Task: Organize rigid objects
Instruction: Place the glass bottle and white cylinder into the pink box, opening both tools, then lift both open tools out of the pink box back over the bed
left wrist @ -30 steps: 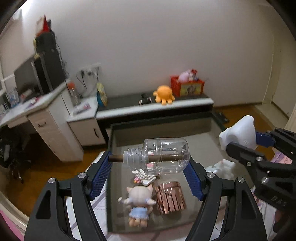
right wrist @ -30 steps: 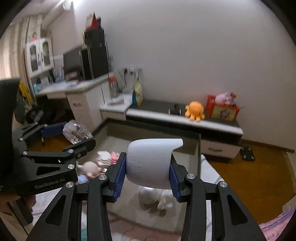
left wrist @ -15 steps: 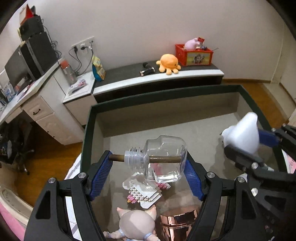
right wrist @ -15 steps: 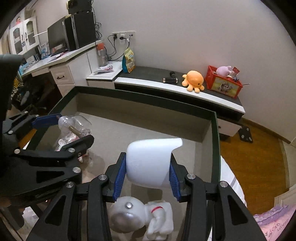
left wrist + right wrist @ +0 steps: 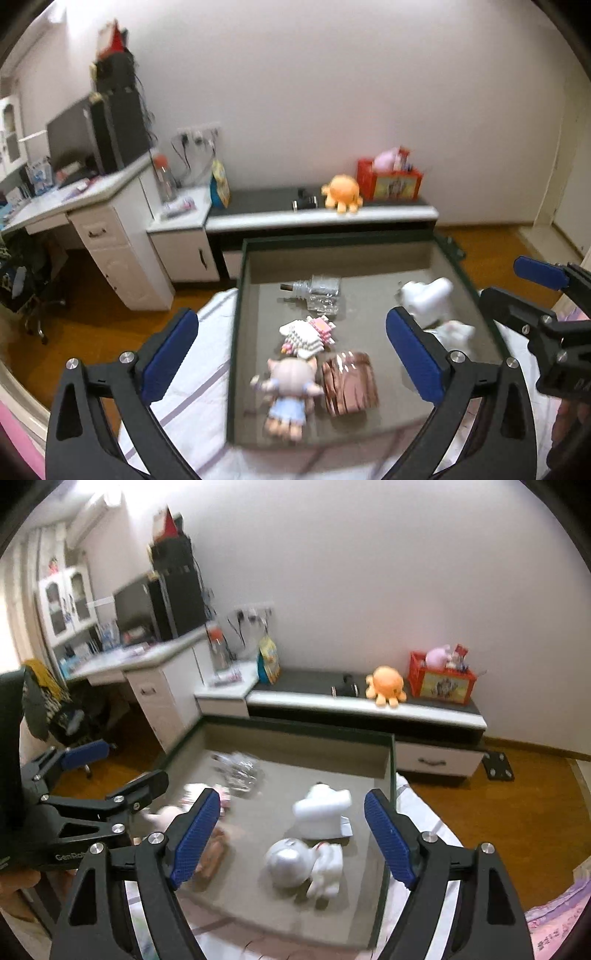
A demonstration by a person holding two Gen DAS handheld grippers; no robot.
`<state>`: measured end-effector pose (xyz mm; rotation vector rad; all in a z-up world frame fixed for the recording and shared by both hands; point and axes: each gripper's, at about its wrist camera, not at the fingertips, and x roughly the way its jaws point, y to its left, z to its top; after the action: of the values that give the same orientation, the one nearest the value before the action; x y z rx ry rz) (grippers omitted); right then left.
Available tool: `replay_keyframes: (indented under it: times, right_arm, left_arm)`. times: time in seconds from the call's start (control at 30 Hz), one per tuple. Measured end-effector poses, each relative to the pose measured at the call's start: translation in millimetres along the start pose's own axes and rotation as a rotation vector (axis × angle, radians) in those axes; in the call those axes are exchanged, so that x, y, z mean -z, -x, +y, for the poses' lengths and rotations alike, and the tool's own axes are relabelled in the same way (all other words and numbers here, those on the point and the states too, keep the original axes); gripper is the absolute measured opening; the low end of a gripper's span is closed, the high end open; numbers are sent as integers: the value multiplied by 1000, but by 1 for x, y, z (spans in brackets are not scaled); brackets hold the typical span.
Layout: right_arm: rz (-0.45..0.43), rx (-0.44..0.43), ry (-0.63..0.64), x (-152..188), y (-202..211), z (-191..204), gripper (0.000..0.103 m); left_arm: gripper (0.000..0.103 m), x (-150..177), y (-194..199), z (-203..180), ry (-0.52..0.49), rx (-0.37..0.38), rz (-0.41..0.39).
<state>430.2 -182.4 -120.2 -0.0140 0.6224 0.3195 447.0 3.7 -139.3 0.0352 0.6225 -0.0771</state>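
Note:
A dark-rimmed tray [image 5: 236,302] [image 5: 389,775] lies on the bed and holds the toys. A clear glass bottle [image 5: 319,295] [image 5: 240,771] lies on its side at the tray's back left. The white cup-shaped object [image 5: 428,299] [image 5: 325,810] rests at the back right, just above a white astronaut figure [image 5: 303,864] [image 5: 456,332]. My left gripper [image 5: 291,354] hangs above the tray, its jaws opening, nothing between them. My right gripper [image 5: 291,838] is also opening and empty above the white objects.
In the tray also lie a pink-and-white block figure [image 5: 308,332], a doll in a blue dress [image 5: 290,391] and a copper-coloured ribbed cup [image 5: 349,384]. Behind stand a low cabinet [image 5: 321,218] with an orange plush [image 5: 341,194] and a desk [image 5: 96,206].
Both grippers have opened and pulled back upward. The bottle left the left gripper and now lies in the tray; the white cup left the right gripper and rests by the astronaut.

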Motion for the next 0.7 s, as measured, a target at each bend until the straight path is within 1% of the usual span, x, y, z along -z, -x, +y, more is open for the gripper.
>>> replay_keyframes:
  times: [0.03,0.17,0.27,0.3,0.33,0.4,0.53,0.6,0.7]
  right_arm:
    - [-35,1,5,3,19,4,84]
    - [-118,12,9,16,69,17,88]
    - [-192,21,6,30,109,27,89]
    - [-214,25,3,36,123,31,94]
    - [-229,31,0,39,132,33,102]
    - [-276,38,7,53,156,41,103]
    - [-338,68,18,78,194,52,103]
    - [-363,83,23,91,209,57,103]
    - [-381,121,24,105,225,64,103]
  left_arm:
    - [103,1,11,1,5,3,-19]
    - [103,17,81,3,27,-10,-136]
    - [103,35,132,0,39,-3,-221]
    - [103,42,148,-2,36,0,-245]
    - [103,48,162,-5,32,-10,-266]
    - [103,61,185,-10,21,-38,-306]
    - [103,87,220,-17,12,-72,-339]
    - [103,100,235,-21,15,-75,-358]
    - [103,113,253,-25,4,-85,-368]
